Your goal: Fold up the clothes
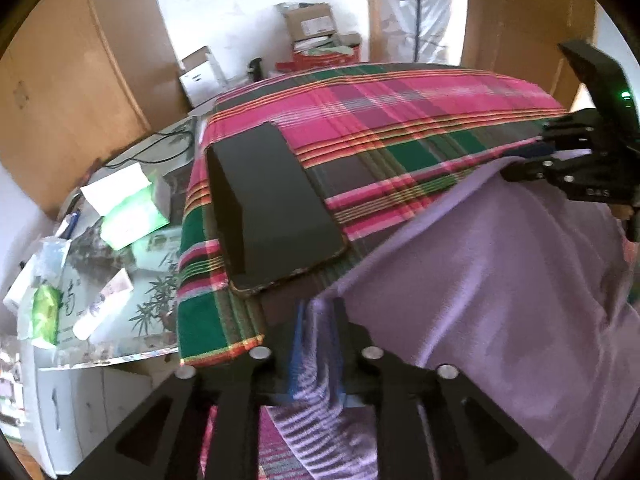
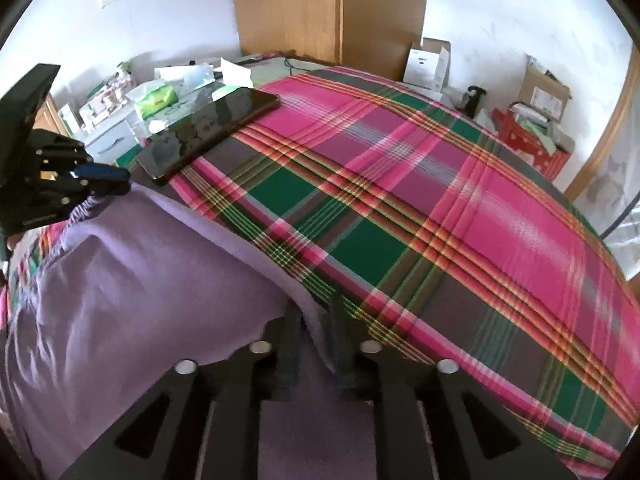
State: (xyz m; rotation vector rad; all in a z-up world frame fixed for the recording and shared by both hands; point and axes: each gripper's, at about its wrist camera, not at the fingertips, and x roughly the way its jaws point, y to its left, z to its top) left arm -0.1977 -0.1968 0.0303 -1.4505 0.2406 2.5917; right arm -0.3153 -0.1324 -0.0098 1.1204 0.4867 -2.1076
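Observation:
A purple garment (image 1: 500,280) (image 2: 140,280) lies on a pink and green plaid cloth (image 1: 400,112) (image 2: 440,200) that covers the work surface. My left gripper (image 1: 320,312) is shut on the garment's ribbed hem, which bunches between its fingers. In the right wrist view the left gripper (image 2: 122,180) shows at the far left, with ribbed fabric hanging under it. My right gripper (image 2: 316,308) is shut on the garment's other edge. It appears at the right (image 1: 512,162) in the left wrist view. The fabric's top edge runs between the two grippers.
A black phone (image 1: 272,200) (image 2: 208,128) lies on the plaid cloth just beyond the garment. A side table (image 1: 160,160) with tissue packs and papers stands past the cloth's edge. Wooden wardrobes (image 2: 332,8) and cardboard boxes (image 2: 544,92) line the walls.

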